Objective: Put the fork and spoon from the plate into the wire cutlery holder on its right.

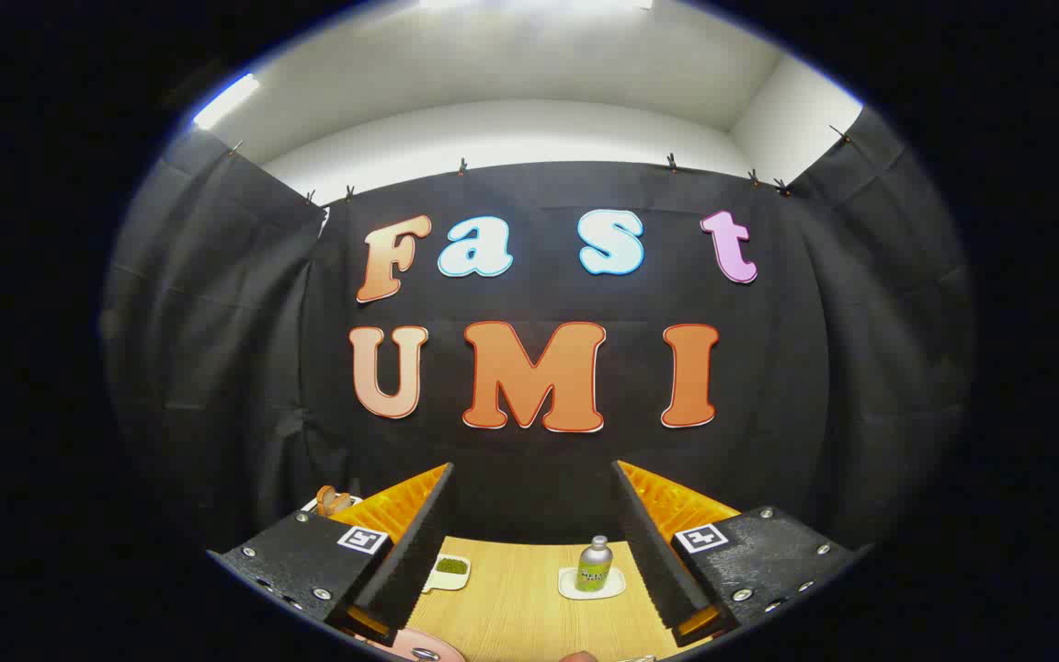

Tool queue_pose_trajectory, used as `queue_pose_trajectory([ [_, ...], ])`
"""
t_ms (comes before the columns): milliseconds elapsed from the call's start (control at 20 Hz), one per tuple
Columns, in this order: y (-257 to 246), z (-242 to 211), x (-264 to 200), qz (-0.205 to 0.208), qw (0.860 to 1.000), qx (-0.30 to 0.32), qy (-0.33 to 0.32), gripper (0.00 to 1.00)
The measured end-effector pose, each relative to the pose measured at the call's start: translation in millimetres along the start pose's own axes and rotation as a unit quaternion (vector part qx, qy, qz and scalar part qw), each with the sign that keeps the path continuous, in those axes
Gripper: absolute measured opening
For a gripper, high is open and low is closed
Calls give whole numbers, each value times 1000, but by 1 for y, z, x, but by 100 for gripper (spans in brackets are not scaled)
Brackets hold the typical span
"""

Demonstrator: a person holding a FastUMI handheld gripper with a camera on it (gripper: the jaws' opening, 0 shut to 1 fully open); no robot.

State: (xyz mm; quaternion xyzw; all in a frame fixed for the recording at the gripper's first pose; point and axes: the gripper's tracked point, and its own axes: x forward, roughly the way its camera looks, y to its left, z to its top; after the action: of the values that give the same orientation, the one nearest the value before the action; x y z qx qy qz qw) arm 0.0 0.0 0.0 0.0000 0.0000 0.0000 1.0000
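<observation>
My gripper (532,469) is held high and level, facing the booth's back wall, and its two fingers stand wide apart with nothing between them. Below the left finger, a sliver of the pink plate (405,644) peeks in over the wooden table (516,598). A small shiny metal piece (425,654) lies on that sliver; I cannot tell whether it is the fork or the spoon. Under the right finger a thin bit of metal (642,658) shows at the table's near side; it is too small to identify.
A silver bottle with a green label (595,564) stands upright on a small white dish (591,585) beyond the fingers. A white dish of green stuff (449,570) sits by the left finger. An orange-brown object (333,500) lies behind the left finger.
</observation>
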Motion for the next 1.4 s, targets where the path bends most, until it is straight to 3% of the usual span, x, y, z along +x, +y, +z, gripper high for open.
queue_pose_trajectory([
  [650,42,-5,-7,-2,1000,11,9,98],
  [1050,78,-88,-19,26,993,12,110,98],
  [1400,102,-172,-36,58,974,7,219,97],
])
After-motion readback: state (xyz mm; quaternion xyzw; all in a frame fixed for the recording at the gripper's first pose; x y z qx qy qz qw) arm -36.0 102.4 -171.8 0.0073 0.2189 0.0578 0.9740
